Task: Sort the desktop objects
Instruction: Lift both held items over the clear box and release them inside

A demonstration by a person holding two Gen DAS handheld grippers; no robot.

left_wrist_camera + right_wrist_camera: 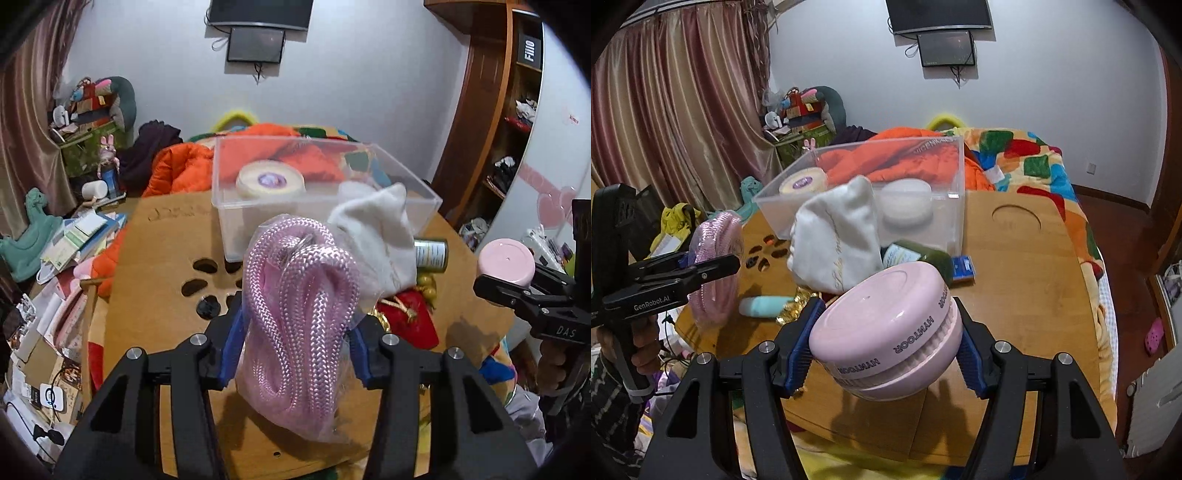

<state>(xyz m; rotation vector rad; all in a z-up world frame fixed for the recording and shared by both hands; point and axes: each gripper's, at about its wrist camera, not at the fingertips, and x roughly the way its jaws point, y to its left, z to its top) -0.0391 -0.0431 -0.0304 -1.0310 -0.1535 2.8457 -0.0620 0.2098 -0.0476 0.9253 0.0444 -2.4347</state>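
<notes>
My left gripper [295, 343] is shut on a bagged coil of pink rope [299, 317], held above the wooden table [155, 295]; the coil also shows in the right wrist view [714, 266]. My right gripper [882, 343] is shut on a round pink HYNTOOR case [886, 332], held above the table's front; the case also shows in the left wrist view [506, 264]. A clear plastic box [325, 199] stands at the table's far side with a tape roll [269, 181] and a white round case [905, 203] inside. A white pouch [838, 236] stands in front of the box.
Near the pouch lie a green bottle [919, 256], a blue packet [964, 269], a teal tube [762, 306], a red pouch [410, 321] and gold cord. A colourful blanket [1034, 162] and orange jacket [177, 166] lie behind the table. Clutter fills the left floor.
</notes>
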